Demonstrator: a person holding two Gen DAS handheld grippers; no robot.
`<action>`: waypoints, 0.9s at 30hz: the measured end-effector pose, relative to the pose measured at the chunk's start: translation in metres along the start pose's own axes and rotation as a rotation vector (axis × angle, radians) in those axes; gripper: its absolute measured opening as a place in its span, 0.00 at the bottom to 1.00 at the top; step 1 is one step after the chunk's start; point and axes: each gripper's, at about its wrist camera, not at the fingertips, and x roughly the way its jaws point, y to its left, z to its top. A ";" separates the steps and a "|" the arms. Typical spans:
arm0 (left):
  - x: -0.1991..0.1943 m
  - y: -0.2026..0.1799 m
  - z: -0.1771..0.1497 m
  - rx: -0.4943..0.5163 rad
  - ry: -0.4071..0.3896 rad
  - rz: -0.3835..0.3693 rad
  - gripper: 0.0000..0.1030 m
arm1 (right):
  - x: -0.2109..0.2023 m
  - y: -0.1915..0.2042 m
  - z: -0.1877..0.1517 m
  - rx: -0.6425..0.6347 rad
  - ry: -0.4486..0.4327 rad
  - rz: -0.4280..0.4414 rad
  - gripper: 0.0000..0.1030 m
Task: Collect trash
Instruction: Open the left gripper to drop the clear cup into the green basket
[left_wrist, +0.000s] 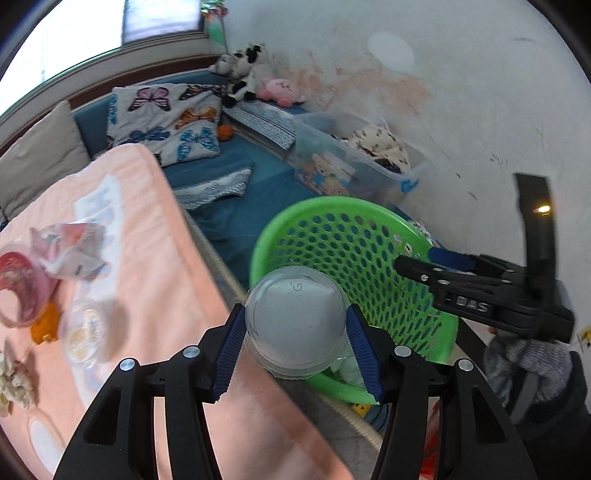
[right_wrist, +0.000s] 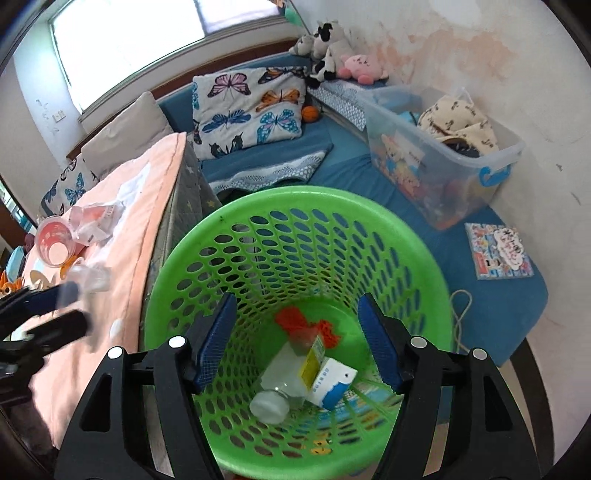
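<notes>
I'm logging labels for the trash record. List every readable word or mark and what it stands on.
"DAS": on the black body of the right hand-held gripper.
"G": embossed on the clear plastic cup's base.
Blurred, unreadable: yellow bottle label, white-and-blue carton, colourful picture book.

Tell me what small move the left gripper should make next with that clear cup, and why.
Probably carry the clear plastic cup a little further over the green basket, then open. The left gripper pinches the cup at the basket's near rim, not yet clearly over the opening. The right gripper hangs open and empty above the trash inside.
</notes>
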 end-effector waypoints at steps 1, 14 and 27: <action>0.005 -0.004 0.000 0.007 0.007 -0.003 0.52 | -0.006 -0.001 -0.002 -0.004 -0.009 -0.001 0.67; 0.035 -0.024 0.005 0.029 0.052 -0.012 0.55 | -0.040 -0.004 -0.009 -0.032 -0.071 -0.011 0.69; 0.007 -0.012 -0.004 0.017 0.006 0.013 0.66 | -0.056 0.022 -0.015 -0.065 -0.091 0.028 0.69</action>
